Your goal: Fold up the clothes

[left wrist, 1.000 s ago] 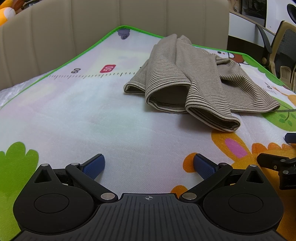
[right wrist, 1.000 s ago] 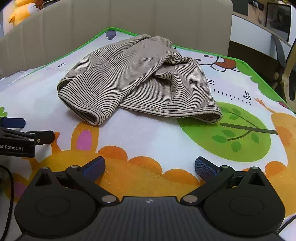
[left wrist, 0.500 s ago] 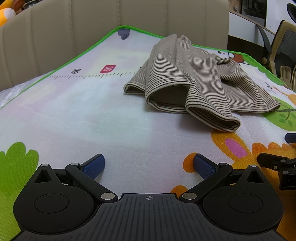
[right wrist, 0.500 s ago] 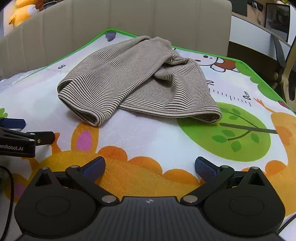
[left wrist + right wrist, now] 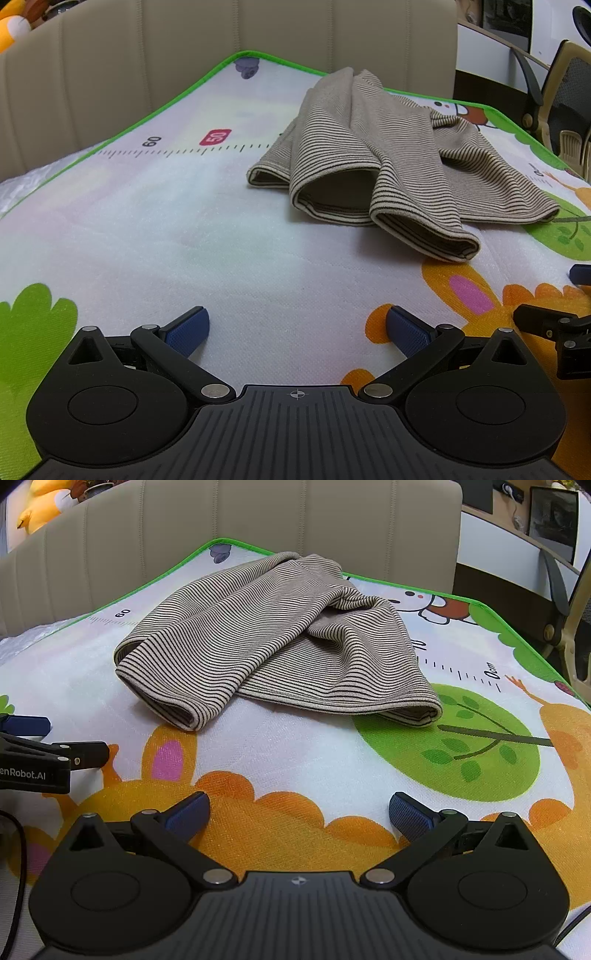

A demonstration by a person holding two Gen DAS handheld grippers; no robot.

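Two grippers, left (image 5: 297, 326) and right (image 5: 299, 808), jaws spread, empty, short of crumpled striped garment (image 5: 273, 646) on mat (image 5: 295, 760); folding not begun.

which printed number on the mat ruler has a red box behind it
The 50 on the play mat. It is white on a red label; the 60 to its left is plain dark print.

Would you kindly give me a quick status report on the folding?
Left gripper open, empty. Right gripper open, empty. Striped garment rumpled on the mat, untouched, ahead of both. Nothing in the way.
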